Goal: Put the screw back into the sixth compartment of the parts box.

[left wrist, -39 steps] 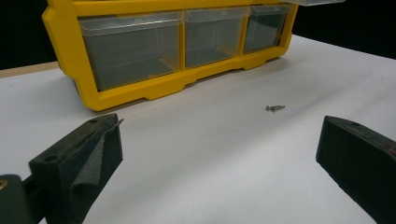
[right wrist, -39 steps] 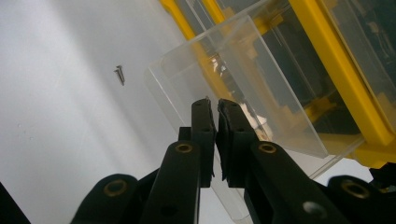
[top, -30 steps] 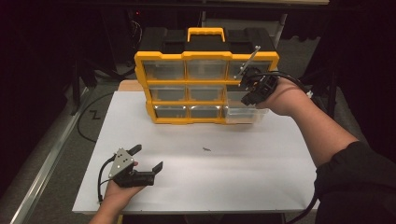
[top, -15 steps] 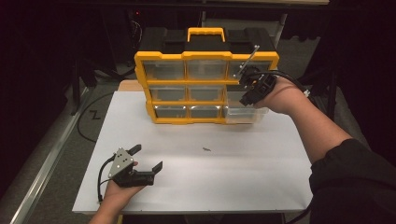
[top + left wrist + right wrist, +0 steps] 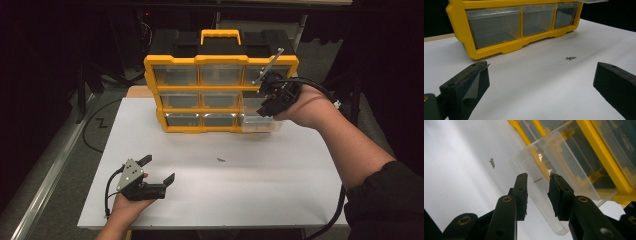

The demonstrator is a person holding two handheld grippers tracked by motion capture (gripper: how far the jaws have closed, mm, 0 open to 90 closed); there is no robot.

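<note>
A yellow organizer (image 5: 220, 60) with clear drawers stands at the back of the white table (image 5: 280, 180). Its bottom right drawer (image 5: 262, 124) is pulled out. My right gripper (image 5: 268, 102) hovers just above that drawer. In the right gripper view the jaws stand a little apart, so the right gripper (image 5: 538, 177) is open, and a tiny screw (image 5: 537, 180) shows in the gap over the clear drawer (image 5: 554, 157). Another small screw (image 5: 220, 160) lies loose mid-table. My left gripper (image 5: 160, 168) rests wide open near the front left, empty, its view facing the screw (image 5: 571, 58) and the organizer (image 5: 499, 48).
A thin metal rod (image 5: 267, 66) sticks up from the right gripper in front of the organizer's top right drawer. A cable (image 5: 95, 130) lies on the floor left of the table. Dark surroundings lie beyond the table's edges.
</note>
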